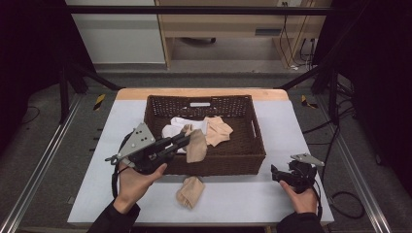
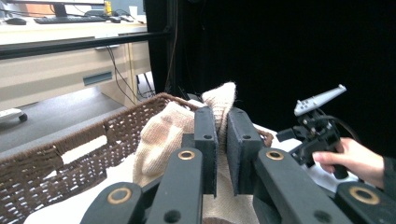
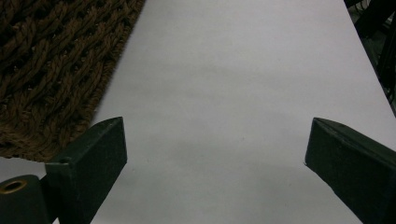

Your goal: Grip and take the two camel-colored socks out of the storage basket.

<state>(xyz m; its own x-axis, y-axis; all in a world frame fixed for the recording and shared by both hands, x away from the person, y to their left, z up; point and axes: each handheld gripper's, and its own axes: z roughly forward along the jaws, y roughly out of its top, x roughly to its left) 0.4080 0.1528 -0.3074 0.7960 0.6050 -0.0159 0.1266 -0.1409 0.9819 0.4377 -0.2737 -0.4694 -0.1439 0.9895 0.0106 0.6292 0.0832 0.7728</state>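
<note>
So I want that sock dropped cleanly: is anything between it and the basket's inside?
Nothing visible. The left claw holds the beige sock past the basket front wall, above other socks.

place: lab recording bay | signs: black curtains (image 1: 29,48), metal frame rails (image 1: 39,165), floor cables (image 1: 340,199), desk with keyboard (image 2: 65,19)

A dark brown woven basket (image 1: 252,145) holds beige socks (image 1: 217,130) and a white one (image 1: 174,127) on the pale grey tabletop (image 1: 243,199).
</note>
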